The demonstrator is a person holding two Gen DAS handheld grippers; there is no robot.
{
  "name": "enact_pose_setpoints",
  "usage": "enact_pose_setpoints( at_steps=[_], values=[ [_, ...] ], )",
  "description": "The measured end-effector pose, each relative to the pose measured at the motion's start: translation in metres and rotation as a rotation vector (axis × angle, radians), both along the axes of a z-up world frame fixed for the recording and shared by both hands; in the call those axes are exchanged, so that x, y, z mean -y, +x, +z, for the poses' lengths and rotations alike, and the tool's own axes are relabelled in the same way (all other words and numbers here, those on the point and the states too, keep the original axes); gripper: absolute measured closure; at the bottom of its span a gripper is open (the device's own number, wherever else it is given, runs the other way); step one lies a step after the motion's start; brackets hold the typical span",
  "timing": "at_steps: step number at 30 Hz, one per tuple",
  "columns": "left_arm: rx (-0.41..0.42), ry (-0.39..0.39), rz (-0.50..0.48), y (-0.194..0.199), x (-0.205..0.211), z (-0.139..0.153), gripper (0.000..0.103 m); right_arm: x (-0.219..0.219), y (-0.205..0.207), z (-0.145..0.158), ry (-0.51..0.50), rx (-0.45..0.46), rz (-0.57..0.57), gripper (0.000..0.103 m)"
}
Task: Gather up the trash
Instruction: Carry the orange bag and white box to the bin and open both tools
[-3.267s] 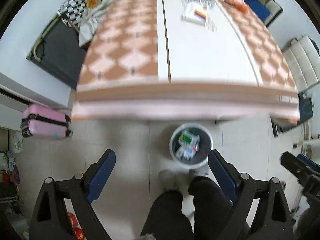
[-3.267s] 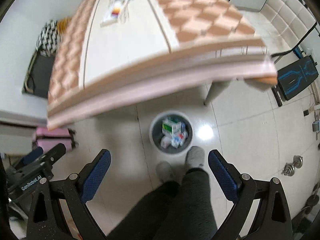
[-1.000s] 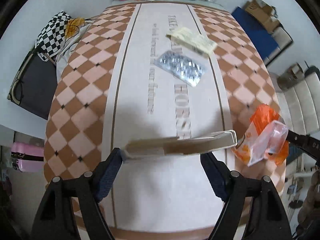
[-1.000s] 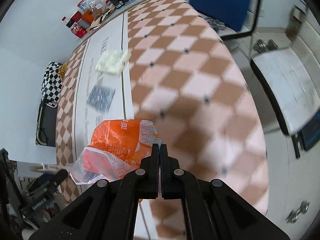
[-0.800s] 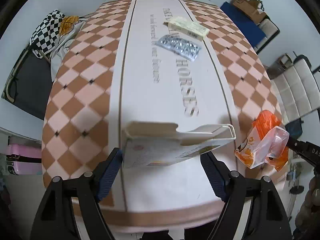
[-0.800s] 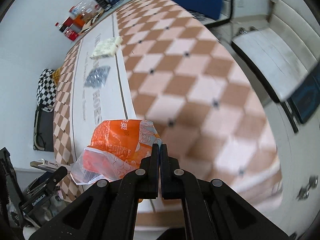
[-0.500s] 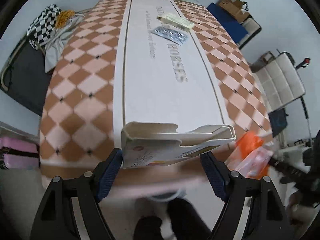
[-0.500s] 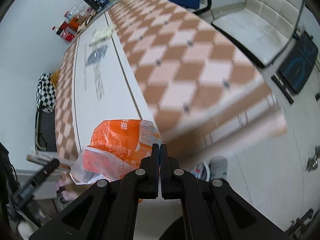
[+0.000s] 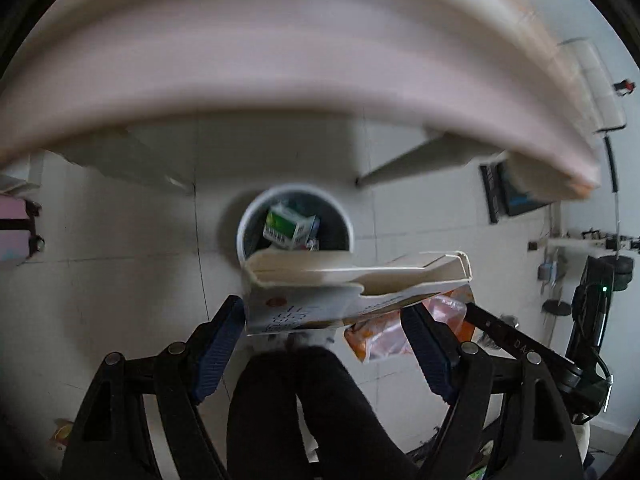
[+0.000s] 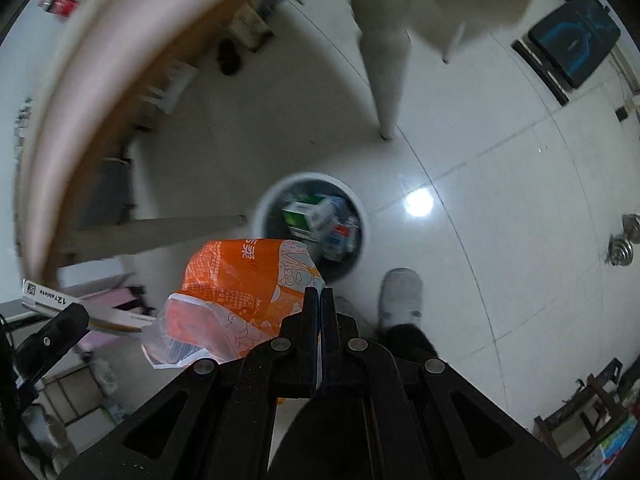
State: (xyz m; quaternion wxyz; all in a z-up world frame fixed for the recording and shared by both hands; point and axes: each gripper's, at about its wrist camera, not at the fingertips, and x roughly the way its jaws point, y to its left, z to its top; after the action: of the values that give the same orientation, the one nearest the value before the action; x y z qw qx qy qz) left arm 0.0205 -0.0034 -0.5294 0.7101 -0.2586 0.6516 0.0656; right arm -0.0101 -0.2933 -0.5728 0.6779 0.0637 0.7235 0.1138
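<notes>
Item: left tongs (image 9: pixel 322 314), clamped across a flattened white carton (image 9: pixel 352 288), held at frame centre above the waste bin (image 9: pixel 294 228) on the floor.

Item: right tongs (image 10: pixel 321 300), pinched tight on an orange plastic bag (image 10: pixel 240 288), lower centre of its view, short of the bin, whose rim lies just above.

Bin contents: green-and-white box (image 10: pixel 306 216) and other packets.

Counter (image 9: pixel 280 72): blurred band across the top.

Risk: the long carton may bridge the rim or tip out; the light bag may drift or cling to the tongs and land on the floor.
</notes>
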Motion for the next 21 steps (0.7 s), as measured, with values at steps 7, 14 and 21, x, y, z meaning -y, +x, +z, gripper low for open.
enact_pose_setpoints(
  at_steps=[7,14,21],
  values=[
    [-0.074,-0.019,-0.029,0.038,0.022,-0.135,0.025,0.006,0.014,-0.132,-0.066,-0.041,-0.041,0.102],
    [-0.157,-0.067,-0.008,0.047,0.009,-0.233,0.026,-0.012,0.042,-0.230,-0.085,-0.074,-0.028,0.102],
    [-0.185,-0.079,0.082,0.026,-0.012,-0.241,0.013,-0.039,0.038,-0.280,-0.059,-0.145,0.037,0.052]
  ],
)
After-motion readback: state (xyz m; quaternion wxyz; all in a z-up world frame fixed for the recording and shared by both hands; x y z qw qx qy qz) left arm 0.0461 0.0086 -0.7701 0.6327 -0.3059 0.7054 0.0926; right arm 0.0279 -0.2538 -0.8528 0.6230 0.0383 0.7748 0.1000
